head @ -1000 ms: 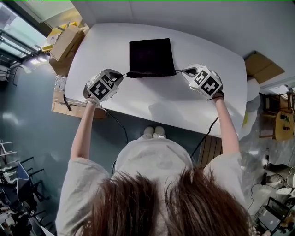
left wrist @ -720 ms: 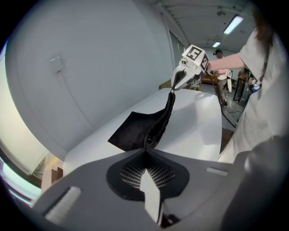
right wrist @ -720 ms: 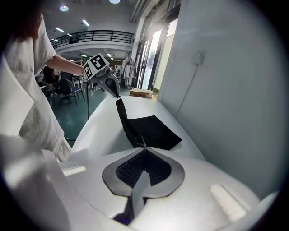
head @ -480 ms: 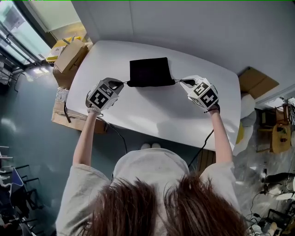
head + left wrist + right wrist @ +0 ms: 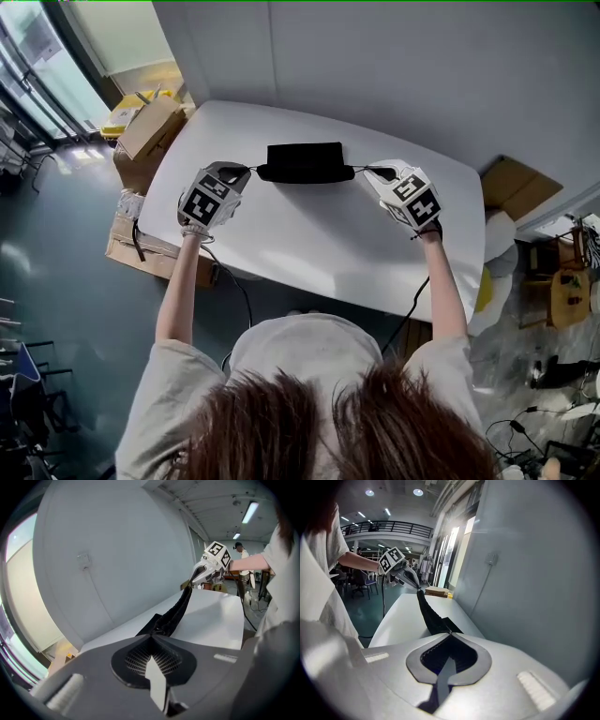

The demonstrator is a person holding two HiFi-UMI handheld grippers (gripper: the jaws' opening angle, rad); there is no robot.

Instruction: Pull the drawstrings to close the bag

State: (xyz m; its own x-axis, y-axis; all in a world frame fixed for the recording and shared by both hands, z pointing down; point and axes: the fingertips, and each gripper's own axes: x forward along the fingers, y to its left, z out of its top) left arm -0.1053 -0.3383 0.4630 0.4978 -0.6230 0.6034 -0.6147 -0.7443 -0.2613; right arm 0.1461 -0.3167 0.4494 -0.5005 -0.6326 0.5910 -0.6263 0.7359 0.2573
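My left gripper (image 5: 242, 172) and right gripper (image 5: 373, 172) each clamped the drawstrings (image 5: 356, 170), held wide apart to cinch the bag (image 5: 303, 161).

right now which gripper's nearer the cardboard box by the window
Left. The left gripper is on the side of the black bag toward the cardboard box; the right gripper, beyond the bag.

You have a white, rounded table (image 5: 309, 234) before you, and a black bag (image 5: 305, 161) rests on it near the far edge, by the wall (image 5: 375, 66).
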